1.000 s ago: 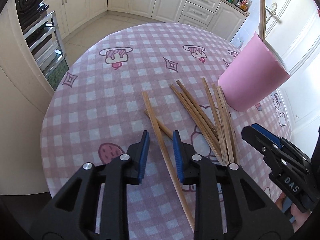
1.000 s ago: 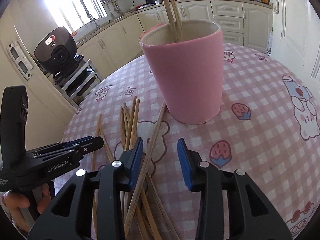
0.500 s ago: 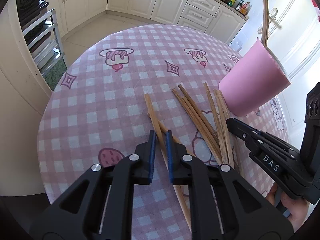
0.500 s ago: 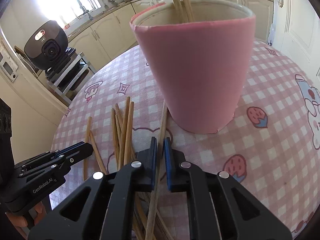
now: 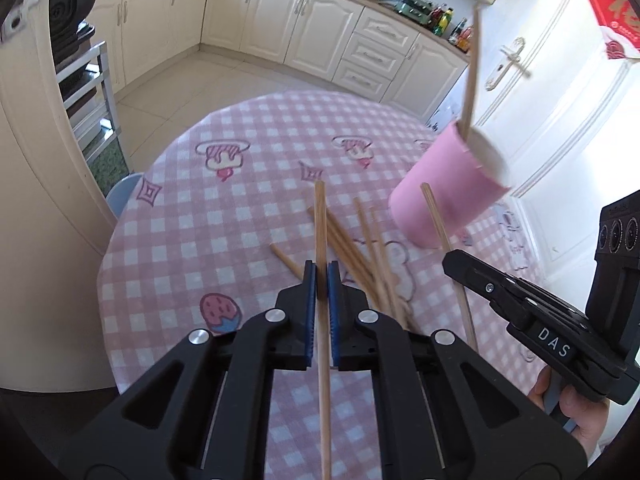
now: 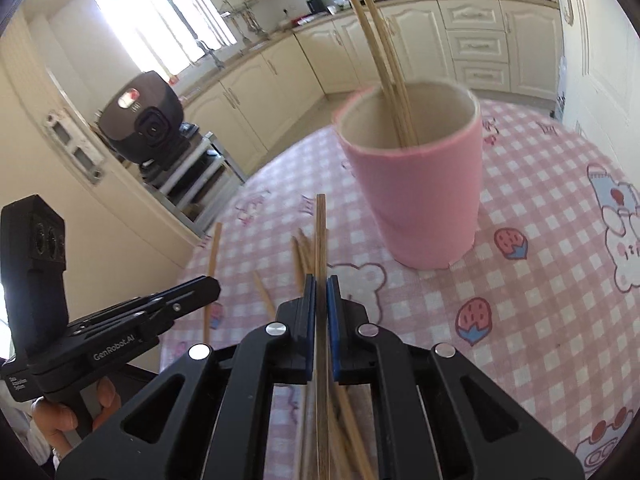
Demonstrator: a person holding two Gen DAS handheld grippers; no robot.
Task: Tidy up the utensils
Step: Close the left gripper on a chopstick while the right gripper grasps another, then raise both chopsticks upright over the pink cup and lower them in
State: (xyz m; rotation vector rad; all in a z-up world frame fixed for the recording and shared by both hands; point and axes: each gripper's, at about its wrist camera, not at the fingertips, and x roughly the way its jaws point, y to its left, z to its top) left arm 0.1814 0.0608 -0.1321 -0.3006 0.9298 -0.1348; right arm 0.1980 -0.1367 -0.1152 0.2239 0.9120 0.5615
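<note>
Each black hand-held gripper is clamped on one wooden chopstick: the left gripper on its chopstick, the right gripper on its chopstick, shafts running along the fingers. The pink cylindrical holder stands toward the round table's far right edge, nearer the right gripper, ahead and rightward.

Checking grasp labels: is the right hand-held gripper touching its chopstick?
Touching. The right wrist view shows the right hand-held gripper with both blue pads shut against the chopstick, which runs between them with no gap.
</note>
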